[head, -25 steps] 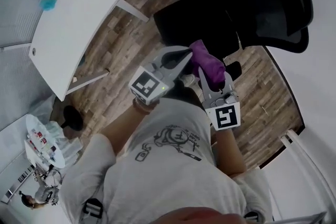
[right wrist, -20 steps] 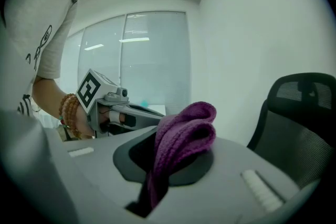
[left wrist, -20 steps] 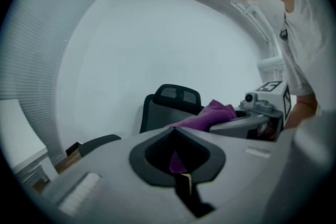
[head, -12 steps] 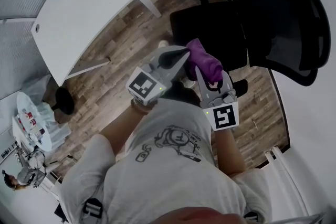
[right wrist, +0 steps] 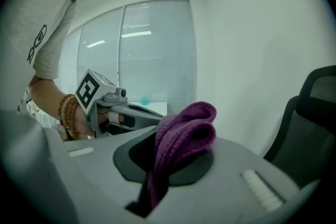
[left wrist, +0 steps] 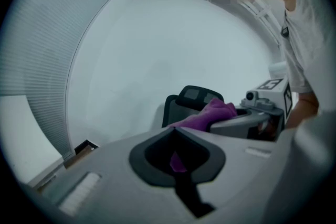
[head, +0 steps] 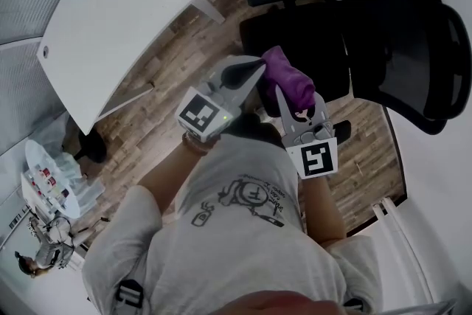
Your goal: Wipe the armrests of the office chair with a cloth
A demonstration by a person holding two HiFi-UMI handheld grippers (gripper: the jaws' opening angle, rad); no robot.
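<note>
Our right gripper [head: 297, 97] clamps the purple cloth [head: 282, 71]; 1 armrest [head: 341, 130] lies just right of it; left gripper [head: 258, 73] closed.

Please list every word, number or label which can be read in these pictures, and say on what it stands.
None can be read.
White T-shirt with black drawing: lettering too blurred.
Left tool and right tool: square marker patterns, no words.
Small round white table: labels on its small items too small.

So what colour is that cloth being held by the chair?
Plain purple. The cloth shows best in the right gripper view.
</note>
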